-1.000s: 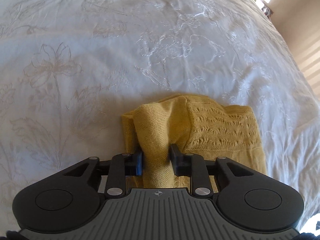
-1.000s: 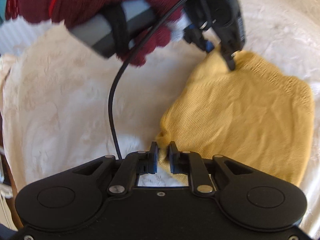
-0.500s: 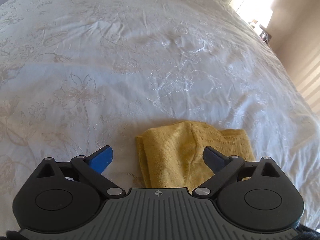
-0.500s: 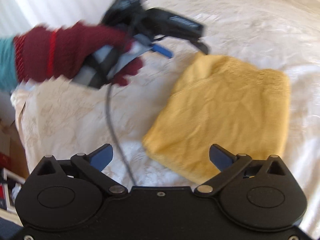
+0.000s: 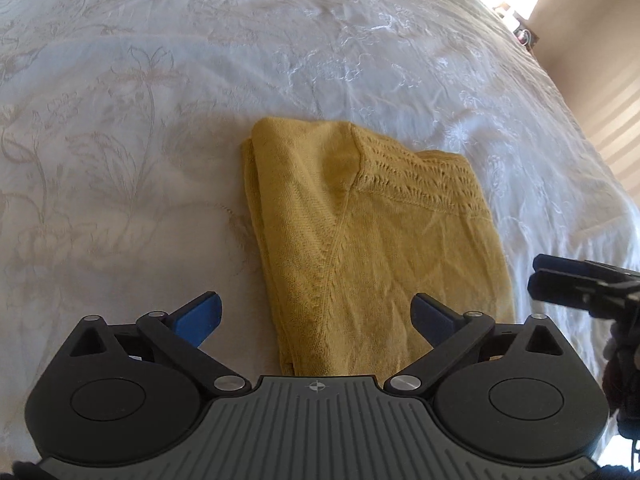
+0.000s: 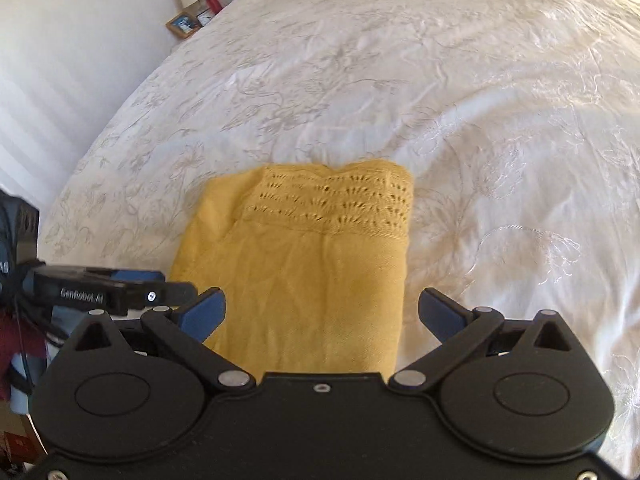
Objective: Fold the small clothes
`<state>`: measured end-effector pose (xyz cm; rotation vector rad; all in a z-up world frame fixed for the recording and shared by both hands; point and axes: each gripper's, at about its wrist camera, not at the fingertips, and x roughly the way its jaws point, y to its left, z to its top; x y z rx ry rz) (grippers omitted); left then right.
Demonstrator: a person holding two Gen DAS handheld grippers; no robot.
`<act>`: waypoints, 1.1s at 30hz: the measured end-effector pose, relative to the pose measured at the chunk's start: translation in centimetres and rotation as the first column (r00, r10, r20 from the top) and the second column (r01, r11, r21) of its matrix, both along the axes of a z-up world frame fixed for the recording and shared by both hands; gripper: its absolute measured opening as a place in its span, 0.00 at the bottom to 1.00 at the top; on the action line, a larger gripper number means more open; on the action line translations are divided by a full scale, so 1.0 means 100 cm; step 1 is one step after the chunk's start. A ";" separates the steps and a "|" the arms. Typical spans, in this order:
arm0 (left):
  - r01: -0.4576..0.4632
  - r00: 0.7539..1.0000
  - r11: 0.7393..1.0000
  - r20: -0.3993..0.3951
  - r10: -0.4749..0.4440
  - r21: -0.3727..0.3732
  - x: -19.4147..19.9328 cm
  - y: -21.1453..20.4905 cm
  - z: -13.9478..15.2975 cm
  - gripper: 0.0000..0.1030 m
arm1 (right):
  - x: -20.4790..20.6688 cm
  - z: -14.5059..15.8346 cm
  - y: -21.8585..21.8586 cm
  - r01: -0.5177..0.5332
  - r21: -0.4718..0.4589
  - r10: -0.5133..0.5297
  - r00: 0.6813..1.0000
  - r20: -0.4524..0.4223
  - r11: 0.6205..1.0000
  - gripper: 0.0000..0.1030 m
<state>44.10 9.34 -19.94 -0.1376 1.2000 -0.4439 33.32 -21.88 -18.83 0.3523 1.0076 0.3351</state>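
Yellow knit garment [image 5: 372,240] lies folded into a flat rectangle on the white bed [image 5: 160,80], both the left gripper [image 5: 316,316] and right gripper [image 6: 322,312] having just opened their jaws wide and empty, so this fold looks done and the next move calls for setting it aside or another fold.

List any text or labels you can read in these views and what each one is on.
"GenRobot.AI": white lettering on the side of the left gripper, in the right wrist view.
Partial white characters on the dark device at the left edge: cut off, unreadable.
Picture frame and items on the nightstand: too small to read.
Yellow knit garment: no text.
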 end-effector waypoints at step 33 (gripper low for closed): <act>0.020 0.995 0.998 0.095 -0.014 -0.064 0.031 -0.032 0.006 0.23 | 0.033 -0.010 -0.002 0.025 0.161 -0.022 1.000 -0.020 0.987 0.36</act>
